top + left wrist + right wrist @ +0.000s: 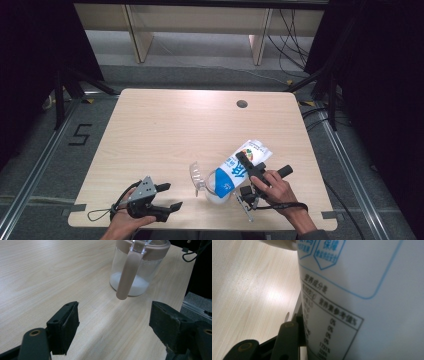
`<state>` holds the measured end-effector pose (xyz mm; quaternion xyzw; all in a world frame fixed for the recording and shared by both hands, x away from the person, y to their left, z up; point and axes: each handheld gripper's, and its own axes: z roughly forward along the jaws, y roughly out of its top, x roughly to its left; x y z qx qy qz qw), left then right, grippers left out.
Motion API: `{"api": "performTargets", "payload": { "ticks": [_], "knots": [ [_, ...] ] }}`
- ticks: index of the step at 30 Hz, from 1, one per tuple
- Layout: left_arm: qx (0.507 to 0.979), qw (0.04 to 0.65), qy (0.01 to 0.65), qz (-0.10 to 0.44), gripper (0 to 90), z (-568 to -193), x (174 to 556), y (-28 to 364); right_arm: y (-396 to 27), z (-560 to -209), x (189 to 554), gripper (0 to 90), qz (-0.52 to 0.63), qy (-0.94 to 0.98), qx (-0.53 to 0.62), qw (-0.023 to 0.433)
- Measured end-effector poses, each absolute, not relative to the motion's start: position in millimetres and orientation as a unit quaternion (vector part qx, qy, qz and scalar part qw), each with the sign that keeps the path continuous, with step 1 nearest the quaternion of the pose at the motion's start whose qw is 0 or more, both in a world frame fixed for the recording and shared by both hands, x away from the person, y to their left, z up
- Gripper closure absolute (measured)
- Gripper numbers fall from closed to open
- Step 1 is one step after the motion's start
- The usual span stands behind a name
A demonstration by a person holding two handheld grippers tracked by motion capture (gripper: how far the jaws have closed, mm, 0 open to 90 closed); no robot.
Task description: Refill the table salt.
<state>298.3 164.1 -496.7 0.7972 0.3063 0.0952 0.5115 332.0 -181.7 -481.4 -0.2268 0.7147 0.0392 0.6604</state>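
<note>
White granules sit in the bottom of the clear jar (218,187), which stands near the desk's (165,130) front edge; take the jar as landmark. Left claw (169,197) sits left of jar, near the desk front, jaws spread wide, nothing between them, aimed at the jar's brown handle (127,277). In the left claw view the handle hangs straight ahead between the jaws, apart from both. Right claw (246,172) is just right of the jar and pinches the blue-and-white bag (240,167) across its middle. The bag's long axis runs from far right, high, down toward the jar, mouth end tipped over the jar's opening. The jar's lid (196,176) is flipped up on its left side. Judgement: pour in progress; right claw nearer, and the tilt toward the jar mouth decides the next move.
</note>
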Motion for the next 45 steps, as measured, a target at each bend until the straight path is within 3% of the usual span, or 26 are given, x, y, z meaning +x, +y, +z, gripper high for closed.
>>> {"api": "performTargets", "payload": {
  "ticks": [45],
  "knots": [
    [0.798, 0.510, 0.306, 0.093, 23.2, -496.5, 298.5, 164.3, -181.0, -481.6, 330.8, 61.5, 0.026, 0.713, -0.231, 0.662]
  ]
}}
